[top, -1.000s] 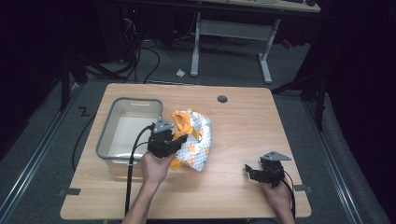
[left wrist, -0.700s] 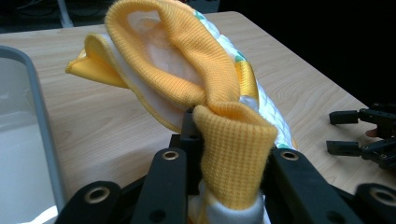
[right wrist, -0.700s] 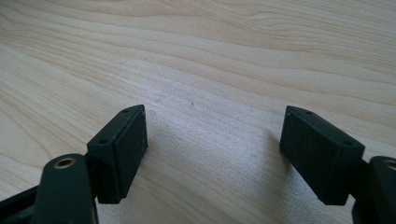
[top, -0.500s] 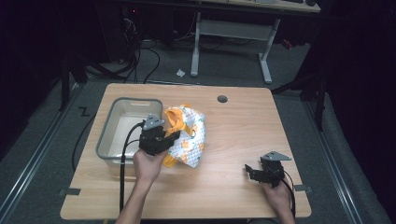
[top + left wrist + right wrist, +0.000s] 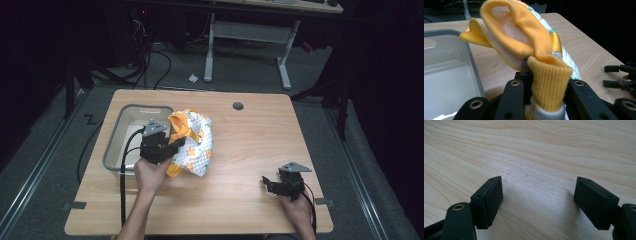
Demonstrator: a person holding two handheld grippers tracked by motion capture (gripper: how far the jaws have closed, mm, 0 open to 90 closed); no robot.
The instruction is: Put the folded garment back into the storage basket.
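Clenching the orange-and-white garment [image 5: 541, 62], the left gripper [image 5: 172, 145] holds it beside the bin [image 5: 120, 135].

Orange-and-white patterned garment [image 5: 192, 142], grey bin [image 5: 116, 145], pale wood table [image 5: 260, 135]

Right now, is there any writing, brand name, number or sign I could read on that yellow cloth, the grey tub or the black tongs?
None: no readable text in any view.
Orange-and-white knitted cloth with green and orange patches: a printed pattern, no letters.
Grey plastic tub: plain walls, no label.
Left tongs, shut on the cloth: plain black.
Right tongs, open over the light wooden table: plain black pads, no marks.
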